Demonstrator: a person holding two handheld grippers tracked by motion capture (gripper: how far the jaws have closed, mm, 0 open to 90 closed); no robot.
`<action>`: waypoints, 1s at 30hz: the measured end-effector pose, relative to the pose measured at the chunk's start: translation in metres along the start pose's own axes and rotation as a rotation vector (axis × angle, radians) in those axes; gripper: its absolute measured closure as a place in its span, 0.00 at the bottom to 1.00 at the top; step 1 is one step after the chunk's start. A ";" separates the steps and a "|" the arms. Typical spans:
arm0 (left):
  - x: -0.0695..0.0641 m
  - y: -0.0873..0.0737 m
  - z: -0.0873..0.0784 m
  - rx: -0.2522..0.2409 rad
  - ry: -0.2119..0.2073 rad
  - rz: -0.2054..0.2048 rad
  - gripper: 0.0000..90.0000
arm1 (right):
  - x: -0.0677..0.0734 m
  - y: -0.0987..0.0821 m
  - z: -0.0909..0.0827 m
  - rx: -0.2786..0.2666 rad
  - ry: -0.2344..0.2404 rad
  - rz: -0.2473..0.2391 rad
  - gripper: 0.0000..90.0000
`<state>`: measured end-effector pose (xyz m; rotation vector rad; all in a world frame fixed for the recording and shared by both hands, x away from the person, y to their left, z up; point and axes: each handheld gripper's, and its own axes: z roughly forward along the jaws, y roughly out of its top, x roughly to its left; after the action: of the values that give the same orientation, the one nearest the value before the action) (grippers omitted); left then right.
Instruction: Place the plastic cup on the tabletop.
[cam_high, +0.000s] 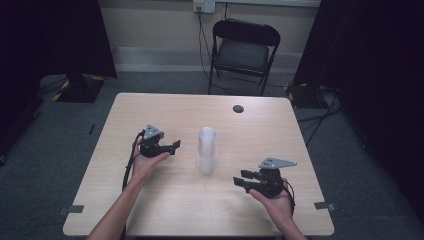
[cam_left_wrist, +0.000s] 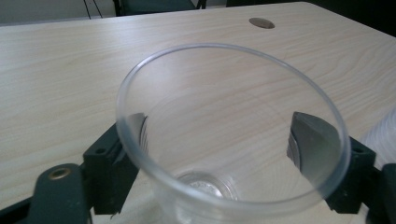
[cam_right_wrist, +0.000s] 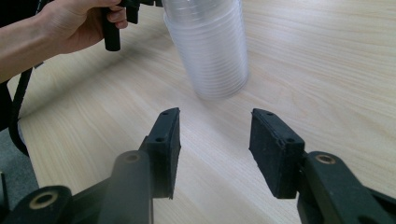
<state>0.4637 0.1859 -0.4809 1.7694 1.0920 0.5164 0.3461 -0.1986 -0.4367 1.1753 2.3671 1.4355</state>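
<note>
Left gripper view: I see a clear cup (cam_left_wrist: 231, 135) between my left tool's (cam_left_wrist: 219, 154) spread jaws, its base cut off; beside the cup stack (cam_right_wrist: 208, 44), my right tool (cam_right_wrist: 215, 140) gapes empty.

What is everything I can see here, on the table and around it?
Single cup: one, clear plastic, upright between the left gripper's jaws.
Cup stack: one, clear plastic, mid-table.
Table: one, light wood, centre.
Round cap: one, dark, far side of the tabletop.
Folding chair: one, black, behind the table.
Wall socket: one, pale, on the back wall, cables hanging down.
Left gripper: one, black, left of the stack, jaws either side of the cup.
Right gripper: one, black, open, nothing between its jaws, pointing at the stack.
Hands: two, holding the grippers.
</note>
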 end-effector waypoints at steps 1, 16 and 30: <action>0.000 0.000 0.000 0.005 0.000 0.002 0.20 | 0.000 0.000 0.000 0.001 0.000 0.000 0.59; 0.000 -0.003 -0.009 0.054 -0.014 -0.006 0.17 | -0.003 0.000 -0.003 -0.024 -0.016 0.004 0.57; 0.006 -0.013 -0.034 0.088 -0.026 -0.063 0.17 | -0.009 -0.001 -0.007 -0.070 -0.036 0.004 0.55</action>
<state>0.4358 0.2097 -0.4777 1.8060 1.1642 0.4114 0.3484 -0.2097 -0.4363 1.1796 2.2721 1.4731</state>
